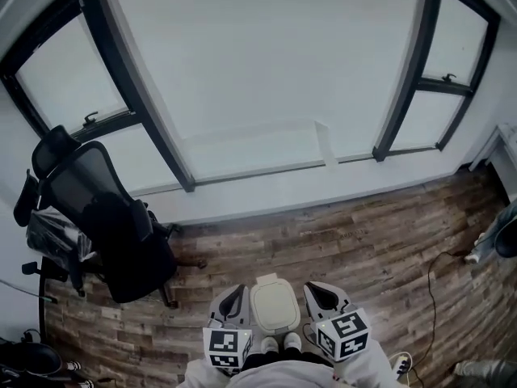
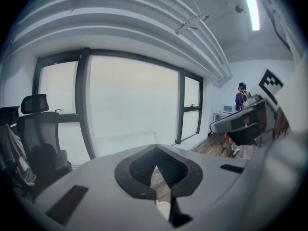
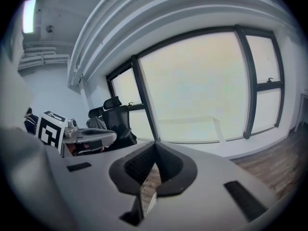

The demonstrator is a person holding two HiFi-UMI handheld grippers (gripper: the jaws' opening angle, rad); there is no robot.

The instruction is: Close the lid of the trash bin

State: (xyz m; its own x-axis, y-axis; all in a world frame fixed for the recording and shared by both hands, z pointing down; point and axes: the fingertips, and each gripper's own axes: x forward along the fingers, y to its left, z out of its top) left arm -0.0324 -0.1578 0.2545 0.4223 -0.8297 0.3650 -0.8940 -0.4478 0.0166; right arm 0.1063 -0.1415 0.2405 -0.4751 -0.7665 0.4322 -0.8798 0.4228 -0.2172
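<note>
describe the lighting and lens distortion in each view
Head view: window blown out white, its frames bowed, office chair near-black. Left gripper view: fisheye circle with dark corners, ceiling light glaring. Right gripper view: same vignette, window washed out.

Room surroundings
A black office chair (image 1: 105, 225) is seen left of the left gripper (image 1: 233, 297), tall windows (image 1: 266, 71) ahead of it, a thin cable (image 1: 429, 289) well to its right.

We see what looks like an office: a black mesh swivel chair (image 1: 113, 233) with a headrest beside tall dark-framed windows (image 1: 266, 71), wood-plank flooring (image 1: 363, 241), and a strip light (image 2: 251, 6) on the white ceiling.
</note>
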